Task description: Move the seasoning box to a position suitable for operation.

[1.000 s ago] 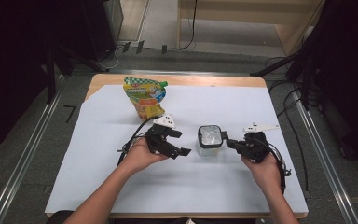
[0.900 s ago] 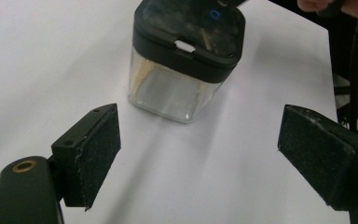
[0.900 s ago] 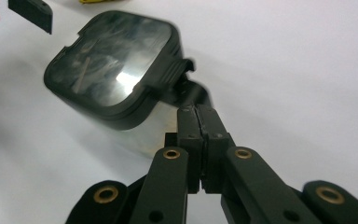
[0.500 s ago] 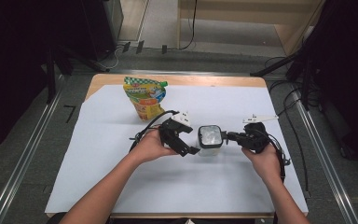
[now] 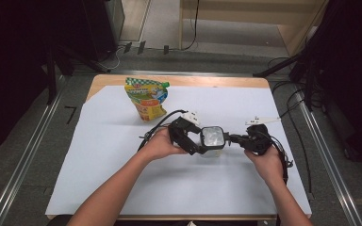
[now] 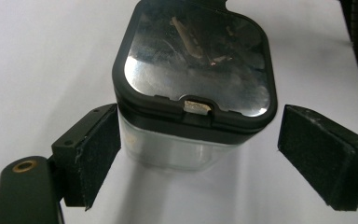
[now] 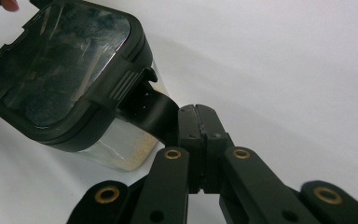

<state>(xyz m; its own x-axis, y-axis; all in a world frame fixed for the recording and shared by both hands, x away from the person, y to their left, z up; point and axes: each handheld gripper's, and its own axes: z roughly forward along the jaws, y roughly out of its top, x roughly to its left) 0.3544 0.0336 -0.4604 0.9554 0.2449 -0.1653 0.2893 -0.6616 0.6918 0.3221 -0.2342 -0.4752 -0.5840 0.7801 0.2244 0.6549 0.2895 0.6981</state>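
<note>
A clear square container [image 5: 213, 138] with a black-rimmed windowed lid stands mid-table on the white sheet. In the left gripper view the container [image 6: 193, 79] sits between the jaws of my left gripper [image 6: 204, 137], which is open. One pad [image 6: 98, 154] lies close against its side and the other pad [image 6: 321, 161] stands well off. My left gripper [image 5: 194, 142] comes in from the container's left. My right gripper [image 7: 196, 114] is shut on a black tab [image 7: 151, 109] that sticks out from the lid of the container [image 7: 60, 70]. In the high view the right gripper [image 5: 234, 139] is at the container's right.
A yellow-green snack pouch [image 5: 147, 98] stands at the back left of the white sheet [image 5: 99, 160]. The wooden table edge [image 5: 179, 80] runs along the far side. Cables trail from both grippers, and metal rails flank the table.
My left hand has slid right across the sheet until its open jaws straddle the container. The right hand and the container have stayed almost still.
</note>
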